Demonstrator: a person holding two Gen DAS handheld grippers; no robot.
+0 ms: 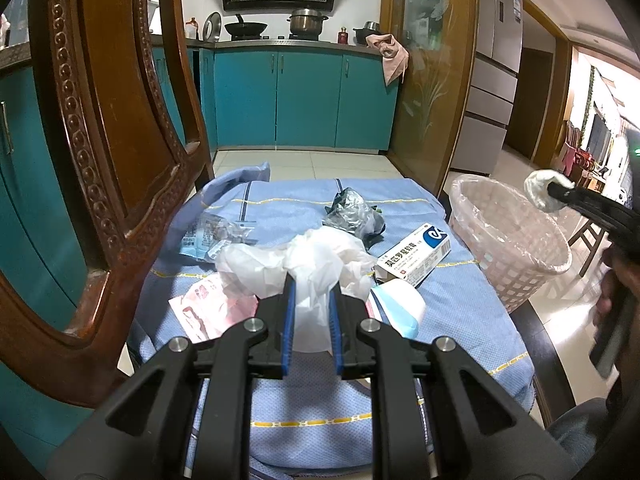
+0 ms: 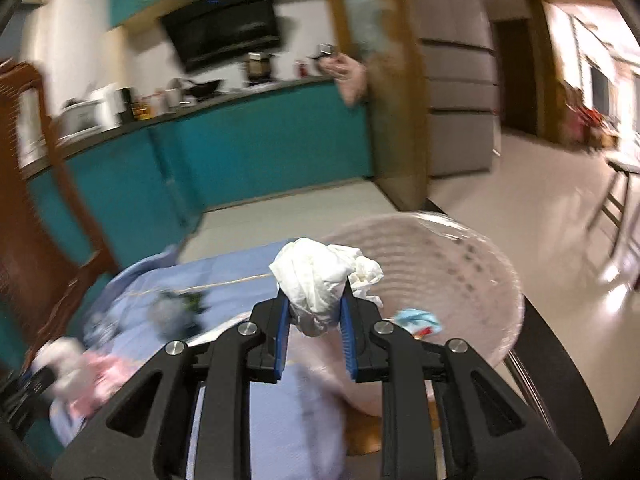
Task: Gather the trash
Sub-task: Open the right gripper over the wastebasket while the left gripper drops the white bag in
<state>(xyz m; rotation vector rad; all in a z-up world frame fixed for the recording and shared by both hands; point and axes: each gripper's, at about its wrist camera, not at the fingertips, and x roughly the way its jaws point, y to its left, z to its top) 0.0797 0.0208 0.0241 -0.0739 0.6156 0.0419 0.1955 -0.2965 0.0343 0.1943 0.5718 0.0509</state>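
My right hand-held gripper (image 2: 314, 300) clamps a tissue wad (image 2: 320, 276) near the basket (image 2: 480, 280), needing release inside, while my left hand-held gripper (image 1: 314, 300) pinches white wrapping (image 1: 304, 264).

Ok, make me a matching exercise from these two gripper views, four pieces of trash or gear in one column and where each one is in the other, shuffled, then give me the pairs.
Things
1. crumpled white tissue
2. thin white plastic sheet
3. medicine box
4. pink basket

Places
A. lying on the blue cloth beside the basket
B. pinched by the right gripper at the basket's rim
C. at the table's right edge, lined with a clear bag
D. between the left gripper's fingers, resting on the cloth

Pairs: 1-B, 2-D, 3-A, 4-C
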